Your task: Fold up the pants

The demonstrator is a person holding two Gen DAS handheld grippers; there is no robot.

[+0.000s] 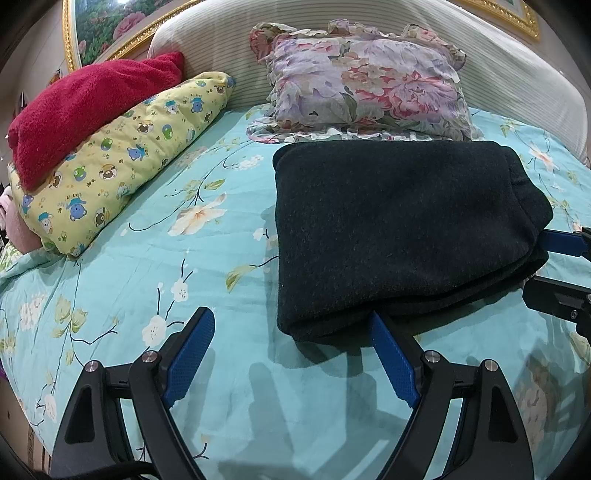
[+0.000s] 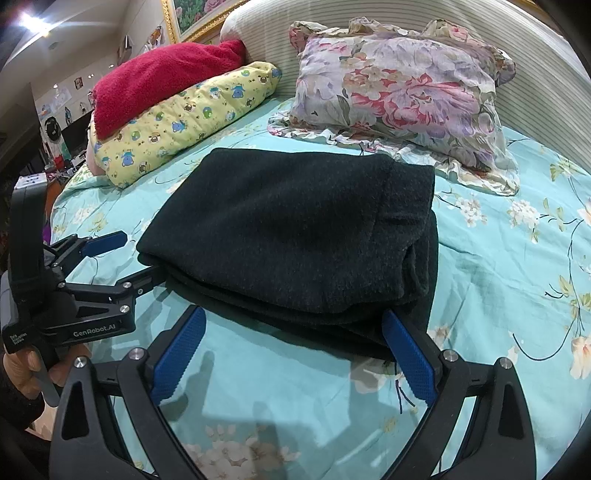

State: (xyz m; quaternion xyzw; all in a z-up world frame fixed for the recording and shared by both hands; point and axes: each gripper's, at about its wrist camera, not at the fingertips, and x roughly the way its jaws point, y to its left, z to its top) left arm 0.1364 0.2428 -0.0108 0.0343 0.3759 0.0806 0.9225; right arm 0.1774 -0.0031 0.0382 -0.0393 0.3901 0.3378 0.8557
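Note:
The black pants [image 1: 399, 229] lie folded in a thick rectangular stack on the turquoise floral bedsheet [image 1: 147, 258]; they also show in the right wrist view [image 2: 295, 236]. My left gripper [image 1: 291, 321] is open at the stack's near left corner, its right finger tip tucked under the front edge. My right gripper [image 2: 293, 321] is open at the stack's near edge, its right finger tip under the front right corner. The left gripper also shows in the right wrist view [image 2: 136, 254], and the right gripper in the left wrist view [image 1: 535, 258], at the stack's right side.
A floral pillow [image 1: 365, 88] leans on the striped headboard [image 1: 207, 44] just behind the pants. A yellow bear-print quilt [image 1: 122, 162] with a red blanket [image 1: 88, 107] on it lies along the bed's left side. A framed flower picture [image 1: 99, 26] hangs behind.

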